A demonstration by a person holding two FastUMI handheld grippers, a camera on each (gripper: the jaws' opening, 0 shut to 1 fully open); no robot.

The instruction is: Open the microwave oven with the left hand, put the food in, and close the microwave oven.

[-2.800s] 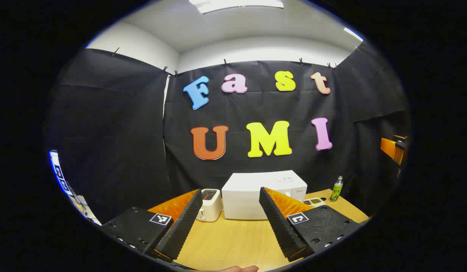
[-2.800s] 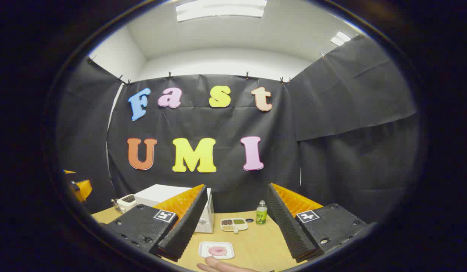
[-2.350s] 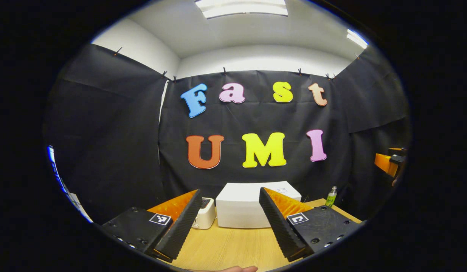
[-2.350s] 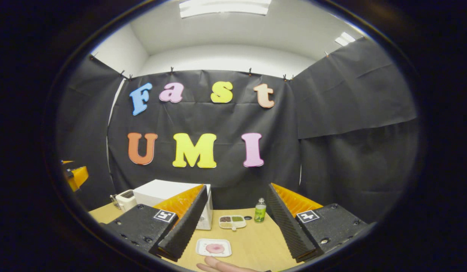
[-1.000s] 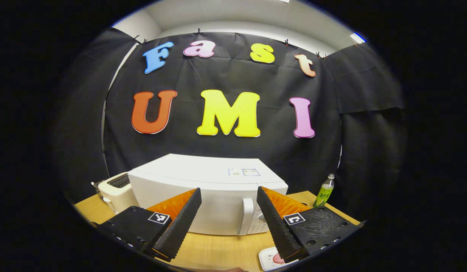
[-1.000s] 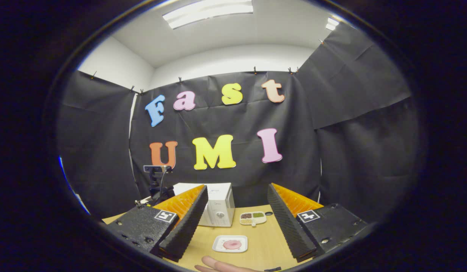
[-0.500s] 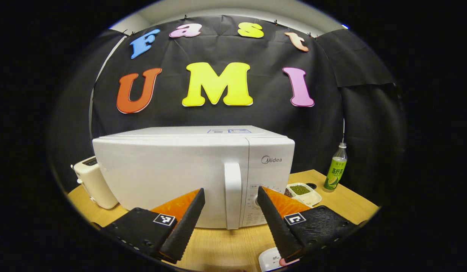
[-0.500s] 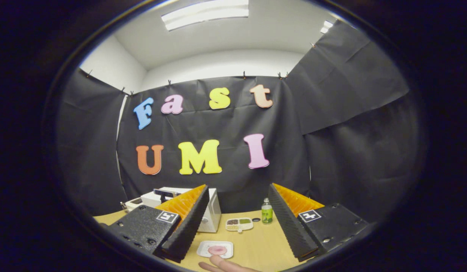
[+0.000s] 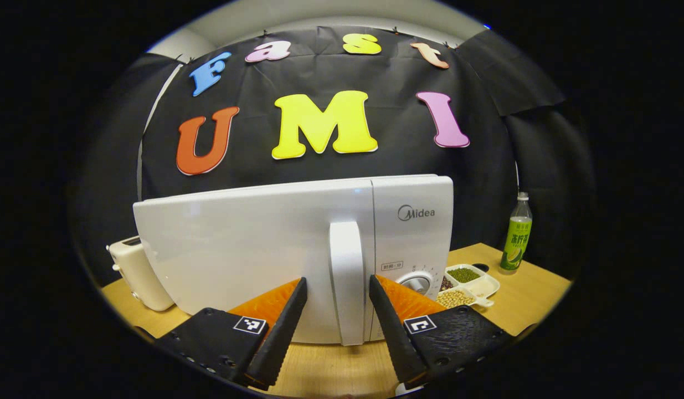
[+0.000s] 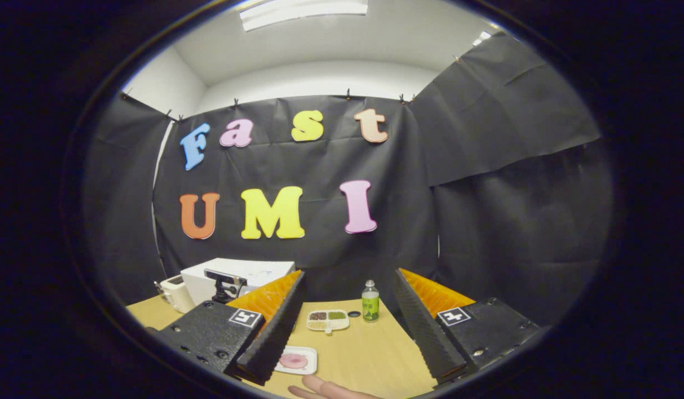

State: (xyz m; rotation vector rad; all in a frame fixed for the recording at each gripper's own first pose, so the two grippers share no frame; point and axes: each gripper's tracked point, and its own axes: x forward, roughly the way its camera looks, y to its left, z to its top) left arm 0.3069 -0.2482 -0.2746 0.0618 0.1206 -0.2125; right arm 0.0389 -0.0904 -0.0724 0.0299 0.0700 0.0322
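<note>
closing in since a moment ago, our left gripper [image 9: 335, 327] now straddles the handle [image 9: 347, 277] of the shut microwave [image 9: 297, 249], fingers spread, not touching. our right gripper [image 10: 347, 327] hangs open over bare counter [image 10: 364, 354], the food [image 10: 293, 361] on its plate [image 10: 308, 363] just beside its left finger.

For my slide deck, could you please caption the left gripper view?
Open left gripper straddles the handle of the closed microwave, fingers not yet touching.
</note>
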